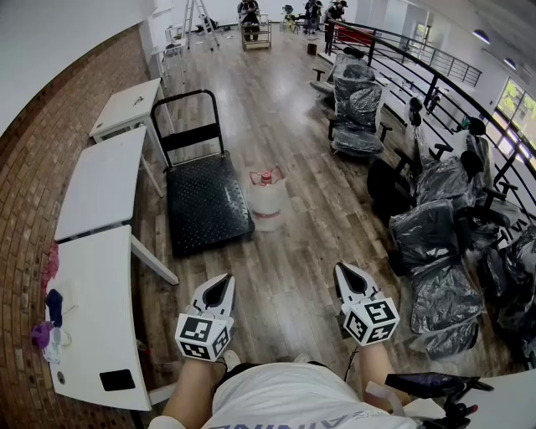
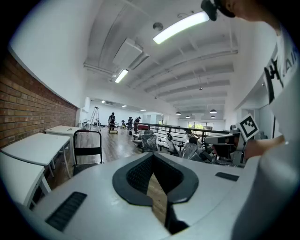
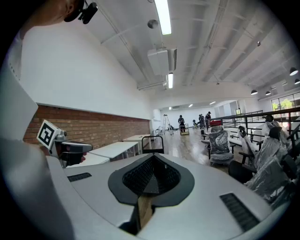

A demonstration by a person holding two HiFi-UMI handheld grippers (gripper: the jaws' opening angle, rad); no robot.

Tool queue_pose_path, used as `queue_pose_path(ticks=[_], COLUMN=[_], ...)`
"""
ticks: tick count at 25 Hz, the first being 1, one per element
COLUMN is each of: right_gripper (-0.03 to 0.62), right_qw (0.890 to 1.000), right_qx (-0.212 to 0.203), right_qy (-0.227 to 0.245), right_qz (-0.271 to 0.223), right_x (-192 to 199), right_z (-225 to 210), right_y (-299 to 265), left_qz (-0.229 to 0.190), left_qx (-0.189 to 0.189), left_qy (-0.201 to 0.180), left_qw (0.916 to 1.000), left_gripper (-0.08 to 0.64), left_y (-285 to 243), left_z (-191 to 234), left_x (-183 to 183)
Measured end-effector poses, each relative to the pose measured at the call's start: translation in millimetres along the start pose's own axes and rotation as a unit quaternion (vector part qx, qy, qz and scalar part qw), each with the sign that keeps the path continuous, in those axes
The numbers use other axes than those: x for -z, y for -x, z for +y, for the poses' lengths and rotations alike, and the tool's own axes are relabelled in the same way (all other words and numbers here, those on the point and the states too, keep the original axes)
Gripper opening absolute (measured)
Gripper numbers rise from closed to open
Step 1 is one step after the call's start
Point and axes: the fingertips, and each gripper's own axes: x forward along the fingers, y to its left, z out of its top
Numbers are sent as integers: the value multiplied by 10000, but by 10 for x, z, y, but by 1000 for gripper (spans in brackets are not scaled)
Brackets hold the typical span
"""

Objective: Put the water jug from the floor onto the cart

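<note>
The water jug, clear with a red cap, stands upright on the wooden floor, close by the right edge of the black platform cart. The cart's deck is bare and its handle stands at the far end. Both grippers are held low in front of the person, well short of the jug. My left gripper is shut with nothing in it, and so is my right gripper. The left gripper view shows the cart's handle ahead; the right gripper view shows the handle too. The jug is hidden in both gripper views.
White tables line the brick wall at left, next to the cart. Office chairs wrapped in black plastic crowd the right side along a railing. People and a ladder are far down the room.
</note>
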Motion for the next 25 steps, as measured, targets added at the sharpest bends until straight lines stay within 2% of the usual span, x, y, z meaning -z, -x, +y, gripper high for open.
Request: queue_pose_path(ticks=[8,13,17,25], right_gripper=[5,5,5,5], right_qw=[9996,9986,9990,9966], right_qx=[-35,-110,-47,685], right_qy=[-179,-510,-433,-454], right_qz=[-202,-76,-51,93], right_x=[126,353,427,547], right_z=[-463,-541,-611,-1086], right_y=[289,286,240,32], left_qz=[70,400,497,473], left_qx=[-377,-487,-279,307], left_qy=[-285,-254,-330,-574], left_qw=[9989,9977,9978,9968], left_gripper=[0,2,2,2], left_y=[-29,-34,-318,-978], left_z=[-375,-425,-476,-385], left_x=[45,129,149,34])
